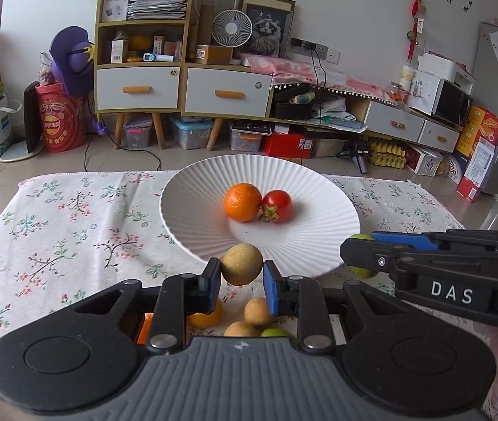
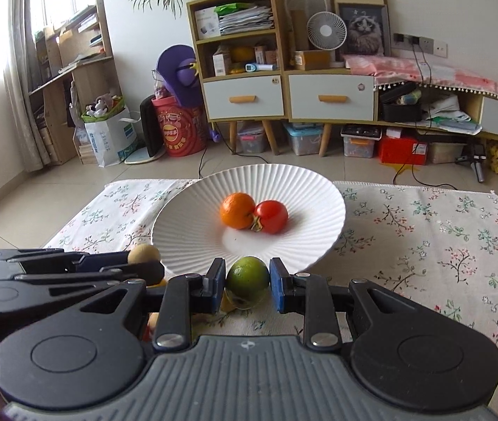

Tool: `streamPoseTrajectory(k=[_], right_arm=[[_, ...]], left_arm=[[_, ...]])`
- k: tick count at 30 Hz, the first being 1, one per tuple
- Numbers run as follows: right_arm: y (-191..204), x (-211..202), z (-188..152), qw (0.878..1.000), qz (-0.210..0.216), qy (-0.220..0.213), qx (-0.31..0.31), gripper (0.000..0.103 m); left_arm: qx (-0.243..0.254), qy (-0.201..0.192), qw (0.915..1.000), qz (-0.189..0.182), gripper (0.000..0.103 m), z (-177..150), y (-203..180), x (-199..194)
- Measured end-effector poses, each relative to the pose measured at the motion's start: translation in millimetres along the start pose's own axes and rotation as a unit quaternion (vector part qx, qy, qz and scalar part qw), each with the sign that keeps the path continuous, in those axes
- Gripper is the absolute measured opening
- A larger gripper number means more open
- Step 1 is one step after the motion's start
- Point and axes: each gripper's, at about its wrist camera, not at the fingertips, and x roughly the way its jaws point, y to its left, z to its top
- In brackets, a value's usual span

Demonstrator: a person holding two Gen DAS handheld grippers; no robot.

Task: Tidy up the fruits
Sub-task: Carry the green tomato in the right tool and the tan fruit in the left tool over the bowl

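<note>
A white ribbed plate [image 1: 200, 224] [image 2: 186, 231] stands on the flowered cloth and holds an orange [image 1: 242, 201] [image 2: 236, 210] touching a red persimmon [image 1: 277, 206] [image 2: 271, 216]. My left gripper [image 1: 242, 275] is shut on a round tan fruit [image 1: 242, 264], held just before the plate's near rim. My right gripper [image 2: 248, 282] is shut on a green lime [image 2: 248, 279], also at the near rim. In the left wrist view the right gripper [image 1: 361, 256] comes in from the right with the lime [image 1: 363, 238]. The left gripper's tan fruit [image 2: 143, 254] shows at the left of the right wrist view.
Under the left gripper lie more fruits on the cloth: a tan one [image 1: 257, 311], another tan one [image 1: 240, 329], a green one [image 1: 273, 332] and a yellow-orange one [image 1: 207, 317]. The flowered cloth [image 1: 73, 231] [image 2: 424, 245] ends at a tiled floor; cabinets [image 1: 179, 84] stand behind.
</note>
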Motion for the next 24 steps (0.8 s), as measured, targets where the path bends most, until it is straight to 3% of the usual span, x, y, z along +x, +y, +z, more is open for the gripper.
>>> streamPoseTrajectory(k=[6,15,24], right_arm=[[-10.4,10.8,12.0,1.000,-0.010,0.009,0.007,0.024],[-20.4,23.3,17.7,0.998,0.018,0.041,0.038,0.024],[-13.3,27.7,16.5,0.998,0.027,0.060,0.017,0.024]], left_arm=[[0.015,0.016,0.9997,-0.002,0.028,8.1,-7.6,19.4],[0.052,0.038,0.9979,-0.004,0.028,10.2,-17.4,37.9],[0.055,0.045,0.9975,-0.003,0.028,13.0,-18.8,41.1]])
